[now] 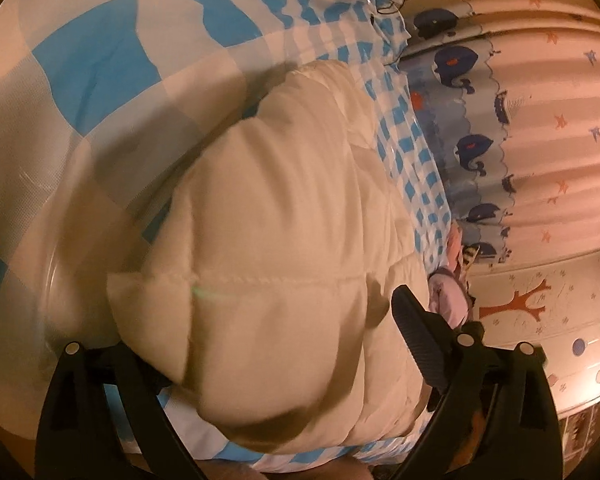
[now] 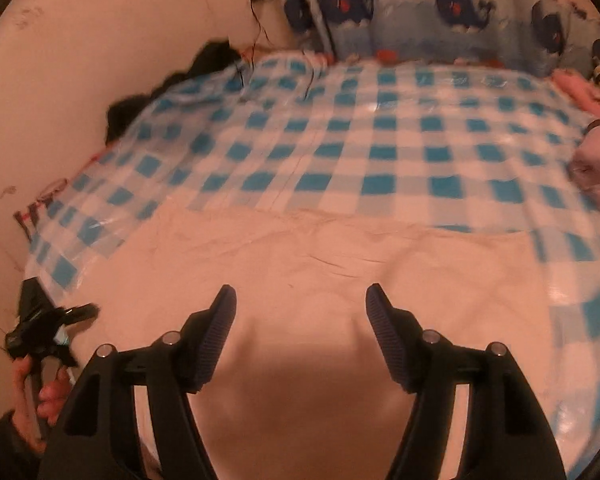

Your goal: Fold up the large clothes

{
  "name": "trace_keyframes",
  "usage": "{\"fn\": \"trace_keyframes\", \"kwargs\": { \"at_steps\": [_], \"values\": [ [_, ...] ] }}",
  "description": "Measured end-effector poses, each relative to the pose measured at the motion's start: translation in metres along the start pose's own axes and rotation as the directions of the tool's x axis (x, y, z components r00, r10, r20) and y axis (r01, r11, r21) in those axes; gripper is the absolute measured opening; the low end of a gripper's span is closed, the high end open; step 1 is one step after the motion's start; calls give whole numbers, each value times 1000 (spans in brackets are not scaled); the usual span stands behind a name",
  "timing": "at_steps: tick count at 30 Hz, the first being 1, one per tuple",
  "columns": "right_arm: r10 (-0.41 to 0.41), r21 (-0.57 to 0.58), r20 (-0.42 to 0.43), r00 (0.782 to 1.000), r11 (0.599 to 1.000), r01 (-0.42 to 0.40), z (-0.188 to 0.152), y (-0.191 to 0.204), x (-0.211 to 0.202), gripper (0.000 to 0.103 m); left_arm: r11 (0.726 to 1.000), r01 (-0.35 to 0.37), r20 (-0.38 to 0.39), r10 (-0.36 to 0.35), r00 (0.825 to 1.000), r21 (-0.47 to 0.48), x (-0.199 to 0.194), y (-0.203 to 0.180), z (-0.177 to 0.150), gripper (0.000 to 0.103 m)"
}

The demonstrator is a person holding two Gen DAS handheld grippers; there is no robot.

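Note:
A cream quilted puffer jacket (image 1: 284, 216) lies bunched on the checked bed cover. My left gripper (image 1: 268, 332) stands wide open around its near bulge. The right finger (image 1: 414, 328) rests clear beside the padding, and the left fingertip is hidden behind a fold. In the right wrist view the same cream garment (image 2: 340, 264) spreads flat and smooth below my right gripper (image 2: 302, 312), which is open with nothing between its fingers. At the far left of that view a hand holds the left gripper (image 2: 40, 328) at the jacket's edge.
A blue-and-white checked cover (image 2: 380, 152) under clear plastic spans the bed. A whale-print curtain (image 2: 452, 12) hangs behind it. Pink clothes (image 2: 596, 160) sit at the right edge, dark items (image 2: 140, 104) and cables by the left wall (image 2: 80, 60).

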State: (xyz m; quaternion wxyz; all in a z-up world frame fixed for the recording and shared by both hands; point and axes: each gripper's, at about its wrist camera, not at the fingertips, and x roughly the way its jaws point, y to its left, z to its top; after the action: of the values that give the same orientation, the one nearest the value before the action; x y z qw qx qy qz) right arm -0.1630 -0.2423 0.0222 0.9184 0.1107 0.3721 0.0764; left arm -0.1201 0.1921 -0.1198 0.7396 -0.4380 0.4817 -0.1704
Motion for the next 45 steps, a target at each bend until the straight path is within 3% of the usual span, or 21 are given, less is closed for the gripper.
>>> {"fn": "trace_keyframes", "kwargs": {
  "at_steps": [2, 4, 5, 8, 12, 15, 17, 18, 20, 22, 25, 27, 29, 31, 32, 35, 39, 42, 45],
  "values": [
    [-32, 4, -54, 998, 999, 32, 1, 2, 34, 65, 1000, 4, 3, -4, 1000, 3, 1, 1, 0, 89],
    [-68, 1, -174, 982, 998, 69, -9, -4, 71, 69, 1000, 5, 0, -5, 1000, 8, 3, 2, 0, 89],
    [-71, -16, -195, 978, 997, 70, -17, -6, 84, 69, 1000, 7, 0, -7, 1000, 9, 4, 3, 1, 89],
    [-71, -10, -195, 978, 997, 70, -17, -5, 79, 69, 1000, 11, 3, -11, 1000, 12, 4, 3, 0, 89],
    [-70, -34, -85, 994, 997, 67, 6, 14, 49, 74, 1000, 19, 13, -19, 1000, 5, 5, 6, 0, 89],
    [-101, -67, -87, 991, 993, 96, 26, 26, 63, 79, 1000, 23, 25, -23, 999, -9, 6, 4, -1, 89],
    [-147, -90, -127, 981, 987, 136, 30, 27, 91, 80, 1000, 26, 29, -26, 999, -9, 5, 4, -3, 89],
    [-192, -113, -173, 966, 978, 175, 26, 25, 113, 87, 1000, 25, 30, -24, 999, -8, 4, 4, -3, 89],
    [-185, -104, -279, 942, 981, 162, 15, 15, 149, 90, 1000, 17, 34, -17, 999, 3, 4, 2, -4, 89],
    [-176, -87, -277, 944, 984, 158, 18, 13, 146, 89, 1000, 2, 34, -2, 999, 14, 5, 0, -4, 89],
    [-133, -101, -184, 974, 988, 116, 16, 26, 98, 89, 999, -25, 37, 24, 999, 41, 7, -5, -5, 89],
    [-139, -139, -127, 982, 983, 121, 4, 36, 66, 89, 998, -33, 48, 31, 998, 50, 8, -6, -7, 89],
    [-159, -174, -144, 977, 976, 134, -17, 40, 57, 89, 998, -36, 57, 33, 998, 53, 10, -7, -8, 90],
    [-203, -236, -199, 959, 959, 155, -41, 41, 79, 93, 998, -38, 67, 34, 997, 54, 12, -9, -9, 90],
    [-207, -244, -184, 961, 957, 159, -47, 40, 84, 95, 998, -35, 65, 31, 997, 54, 12, -10, -9, 90],
    [-202, -196, -200, 959, 967, 163, -36, 39, 79, 94, 999, -15, 57, 12, 998, 39, 9, -13, -8, 90],
    [-189, -209, -119, 975, 964, 161, -43, 56, 48, 94, 1000, -4, 47, 3, 999, 22, 9, -8, -5, 90],
    [-213, -244, -157, 964, 955, 171, -66, 55, 61, 95, 1000, -13, 48, 12, 999, 14, 12, -7, -6, 90],
    [-199, -201, -165, 966, 966, 164, -64, 52, 56, 95, 1000, -23, 45, 22, 999, 15, 12, -12, -6, 90]
  ]
}}
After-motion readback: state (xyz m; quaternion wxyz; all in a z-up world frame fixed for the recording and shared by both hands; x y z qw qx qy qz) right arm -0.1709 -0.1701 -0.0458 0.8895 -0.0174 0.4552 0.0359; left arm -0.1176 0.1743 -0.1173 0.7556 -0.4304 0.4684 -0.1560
